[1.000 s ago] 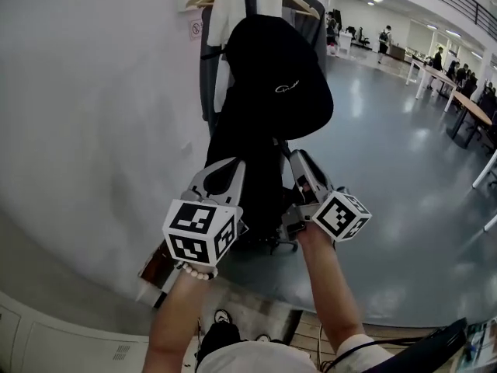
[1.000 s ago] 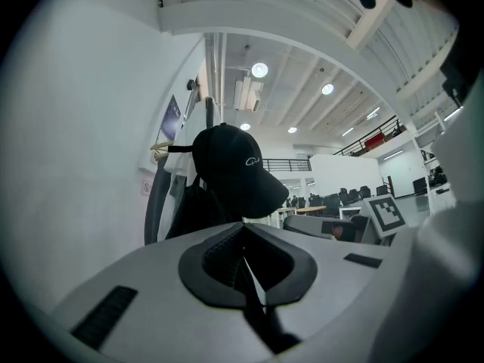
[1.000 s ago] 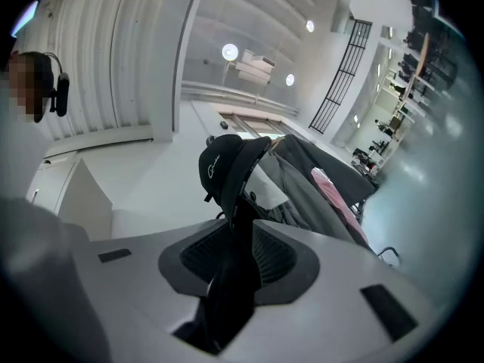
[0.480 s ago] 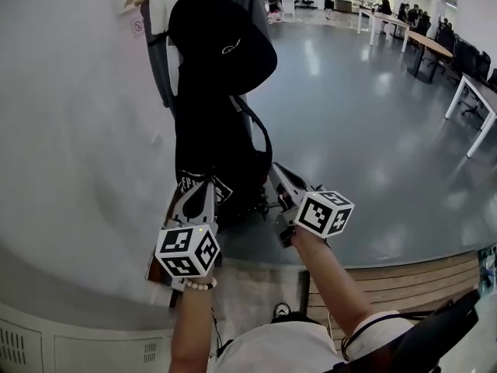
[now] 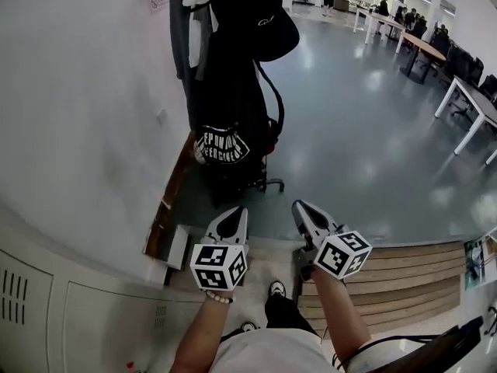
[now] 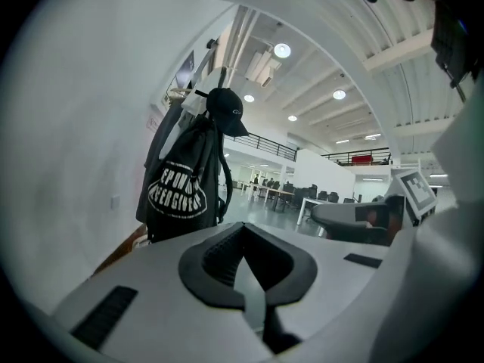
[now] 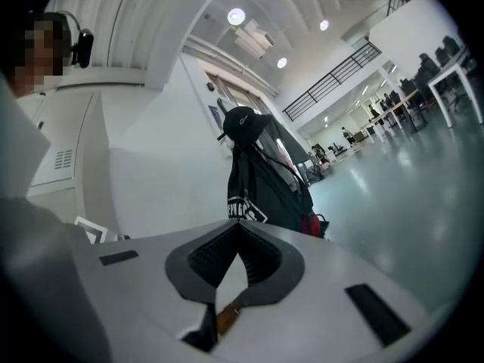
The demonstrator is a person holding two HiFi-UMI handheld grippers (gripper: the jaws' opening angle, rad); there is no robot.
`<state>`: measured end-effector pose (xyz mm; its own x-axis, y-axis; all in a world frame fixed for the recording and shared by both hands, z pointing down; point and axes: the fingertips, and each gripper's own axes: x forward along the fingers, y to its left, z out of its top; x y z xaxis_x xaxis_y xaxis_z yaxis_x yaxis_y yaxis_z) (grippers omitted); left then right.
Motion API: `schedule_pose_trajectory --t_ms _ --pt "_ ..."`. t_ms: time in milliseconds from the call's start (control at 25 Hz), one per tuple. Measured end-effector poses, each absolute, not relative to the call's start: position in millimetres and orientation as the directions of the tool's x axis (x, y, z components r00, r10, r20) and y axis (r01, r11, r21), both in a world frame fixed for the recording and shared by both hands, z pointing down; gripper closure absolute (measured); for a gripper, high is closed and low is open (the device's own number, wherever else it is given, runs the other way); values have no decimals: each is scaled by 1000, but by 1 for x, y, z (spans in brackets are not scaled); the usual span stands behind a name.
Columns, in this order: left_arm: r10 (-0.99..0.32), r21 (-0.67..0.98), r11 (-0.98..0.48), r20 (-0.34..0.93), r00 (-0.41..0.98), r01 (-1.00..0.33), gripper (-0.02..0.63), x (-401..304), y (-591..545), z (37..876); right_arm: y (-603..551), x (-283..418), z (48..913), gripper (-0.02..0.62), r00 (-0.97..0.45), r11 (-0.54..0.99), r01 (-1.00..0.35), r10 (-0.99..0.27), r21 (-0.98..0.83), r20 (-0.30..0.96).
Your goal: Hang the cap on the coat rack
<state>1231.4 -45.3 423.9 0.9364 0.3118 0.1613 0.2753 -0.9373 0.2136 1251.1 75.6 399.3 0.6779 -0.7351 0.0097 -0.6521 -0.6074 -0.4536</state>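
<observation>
The black cap (image 5: 256, 18) hangs at the top of the coat rack (image 5: 264, 183), over a black bag with white print (image 5: 225, 142). It also shows in the left gripper view as the cap (image 6: 227, 108) and in the right gripper view as the cap (image 7: 246, 123), far ahead of both sets of jaws. My left gripper (image 5: 236, 212) and right gripper (image 5: 301, 207) are held low and side by side, well short of the rack. Both are shut with nothing in them, as seen on the left gripper (image 6: 243, 229) and the right gripper (image 7: 239, 229).
A white curved wall (image 5: 85, 115) runs along the left, with white cabinets (image 5: 78, 325) below it. Wooden boards (image 5: 388, 278) lie under my right arm. Tables (image 5: 466, 92) and distant people stand across the grey floor. A shoe (image 5: 277, 289) shows below the grippers.
Both grippers have drawn back and down from the rack, now clear of the bag. The cap stays on top of the rack.
</observation>
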Motion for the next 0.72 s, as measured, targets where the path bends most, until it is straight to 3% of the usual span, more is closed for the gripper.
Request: schedule_pose_trajectory --t_ms 320,720 --pt "373 261 -912 212 903 316 601 1139 -31 461 74 1148 439 592 695 -661 -603 -710 -448 114" --pt "341 265 -922 207 917 282 601 1113 -35 440 54 1123 418 592 650 -626 -664 -753 -408 98"
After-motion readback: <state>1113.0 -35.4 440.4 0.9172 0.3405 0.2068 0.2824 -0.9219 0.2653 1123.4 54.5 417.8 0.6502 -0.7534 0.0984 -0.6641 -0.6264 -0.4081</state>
